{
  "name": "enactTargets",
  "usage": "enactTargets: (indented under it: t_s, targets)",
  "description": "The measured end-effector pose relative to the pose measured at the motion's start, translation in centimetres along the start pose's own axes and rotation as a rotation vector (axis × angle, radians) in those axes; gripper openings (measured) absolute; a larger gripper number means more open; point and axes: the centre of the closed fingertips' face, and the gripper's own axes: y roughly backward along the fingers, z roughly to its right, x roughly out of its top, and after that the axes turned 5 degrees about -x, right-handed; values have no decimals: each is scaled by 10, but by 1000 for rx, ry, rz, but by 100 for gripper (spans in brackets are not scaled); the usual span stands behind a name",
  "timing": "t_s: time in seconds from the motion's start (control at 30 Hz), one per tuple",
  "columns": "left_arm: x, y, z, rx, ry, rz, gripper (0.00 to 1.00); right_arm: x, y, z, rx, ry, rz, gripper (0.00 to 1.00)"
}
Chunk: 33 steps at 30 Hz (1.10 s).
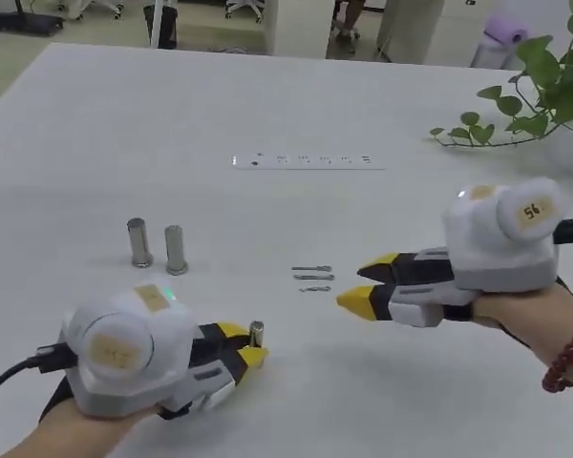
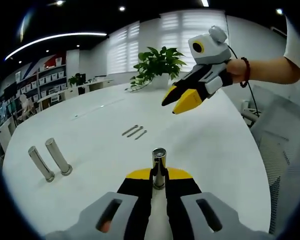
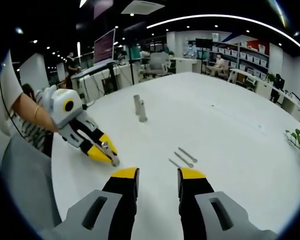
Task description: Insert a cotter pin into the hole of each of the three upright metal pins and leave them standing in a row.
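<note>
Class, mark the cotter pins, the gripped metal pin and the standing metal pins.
cotter pins (image 1: pixel 313 277): head view, middle pin's shaft.
gripped metal pin (image 2: pixel 159 167): left gripper view, mid-shaft.
standing metal pins (image 1: pixel 175 248): head view, right pin's body.

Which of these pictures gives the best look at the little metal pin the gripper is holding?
The left gripper view. There the metal pin stands upright, close and central, clamped in the left gripper. The head view shows it small at that gripper's tips. The right gripper view shows it tiny and far off to the side.

cotter pins (image 1: pixel 313 277) — open tabletop (image 1: pixel 401 215) around, every side
</note>
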Motion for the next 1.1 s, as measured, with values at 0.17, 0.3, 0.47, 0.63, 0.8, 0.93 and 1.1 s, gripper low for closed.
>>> enactTargets:
  t_s: [0.17,0.3,0.47,0.63,0.8,0.93,1.1]
  targets:
    - [0,0,0,-5,-5,-4,7,-7,-6,-3,12,13,-34,31]
    - [-1,0,0,-4,-12,-14,14,-8,-7,-3,19,21,-48,31]
    - [1,3,0,4,-11,-12,24,-6,-12,0,30,50,-71,29]
    - [4,10,0,24,5,-3,34,-7,-19,7,43,107,-111,27]
    - [5,17,-3,58,9,-7,41,-12,-29,12,46,152,-148,24]
    - [8,22,-3,75,17,2,45,-16,-36,16,50,200,-183,23]
    - [13,29,-4,87,35,23,51,-22,-46,22,66,238,-231,19]
